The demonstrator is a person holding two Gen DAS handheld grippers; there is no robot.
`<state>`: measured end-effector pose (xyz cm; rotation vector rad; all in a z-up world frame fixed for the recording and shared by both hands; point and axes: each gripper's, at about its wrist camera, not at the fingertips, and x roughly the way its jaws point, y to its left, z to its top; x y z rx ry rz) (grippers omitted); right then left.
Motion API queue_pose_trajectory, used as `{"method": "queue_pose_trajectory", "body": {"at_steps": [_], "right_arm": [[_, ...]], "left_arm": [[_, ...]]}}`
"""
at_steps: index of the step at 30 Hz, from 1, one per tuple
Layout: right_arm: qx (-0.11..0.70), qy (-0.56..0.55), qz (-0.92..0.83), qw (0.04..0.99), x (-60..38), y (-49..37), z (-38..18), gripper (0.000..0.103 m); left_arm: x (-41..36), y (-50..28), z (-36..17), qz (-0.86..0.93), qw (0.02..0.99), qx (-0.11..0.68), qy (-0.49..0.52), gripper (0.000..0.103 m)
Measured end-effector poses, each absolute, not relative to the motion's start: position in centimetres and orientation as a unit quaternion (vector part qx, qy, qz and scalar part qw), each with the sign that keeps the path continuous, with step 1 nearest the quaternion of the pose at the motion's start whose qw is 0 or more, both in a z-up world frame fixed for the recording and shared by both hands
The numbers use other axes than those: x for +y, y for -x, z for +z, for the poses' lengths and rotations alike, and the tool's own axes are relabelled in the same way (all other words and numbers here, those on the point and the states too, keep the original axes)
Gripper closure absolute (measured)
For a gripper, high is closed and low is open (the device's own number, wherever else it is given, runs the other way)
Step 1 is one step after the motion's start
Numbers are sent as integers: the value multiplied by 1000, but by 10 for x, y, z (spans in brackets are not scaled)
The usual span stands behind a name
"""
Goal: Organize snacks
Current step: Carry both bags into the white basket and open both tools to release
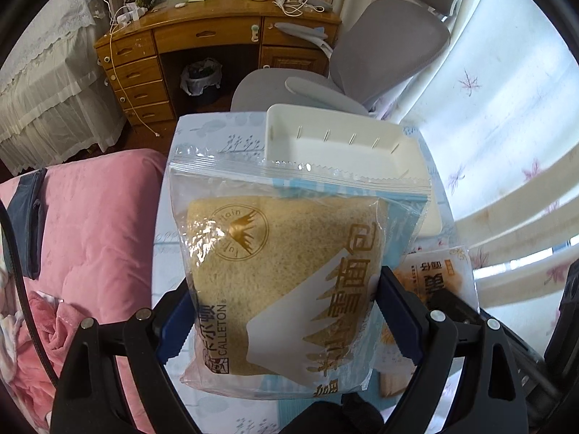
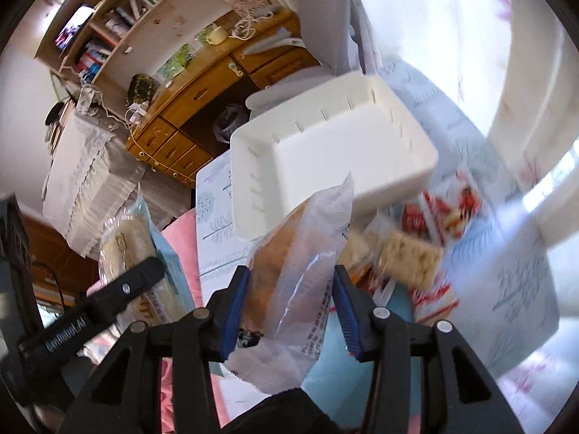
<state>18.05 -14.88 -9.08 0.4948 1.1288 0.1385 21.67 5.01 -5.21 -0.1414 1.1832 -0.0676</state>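
Left tool point(image 1: 286, 311) pinching bread pack point(image 1: 282, 253), long axis twd tray point(image 1: 325, 133)

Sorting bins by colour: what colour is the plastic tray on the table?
The tray is plain white, empty inside; the right wrist view shows it best.

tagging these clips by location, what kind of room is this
Most likely a bedroom that doubles as a study: a pink quilted bed cover, a wooden desk with drawers under a bookshelf, and a grey office chair by the curtained window.
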Motion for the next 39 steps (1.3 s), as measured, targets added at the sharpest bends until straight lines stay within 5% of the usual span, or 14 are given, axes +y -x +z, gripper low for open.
{"method": "queue_pose_trajectory", "body": {"at_steps": [24,30,34,39], "right_arm": [[450,-153,107,874,-231,-291,-118,57],[478,-172,104,855,-232,-305,-136,50],[475,-172,114,856,-230,-305,-135,31],[475,-168,124,855,-229,-302,-131,29]], "left_arm": [[-17,-340,-119,18,812,578,78,11],[-19,-349,-135,11,799,593,100,8],[-22,-350,-130,14,810,579,89,3],[-19,-347,-125,21,813,574,94,3]]}}
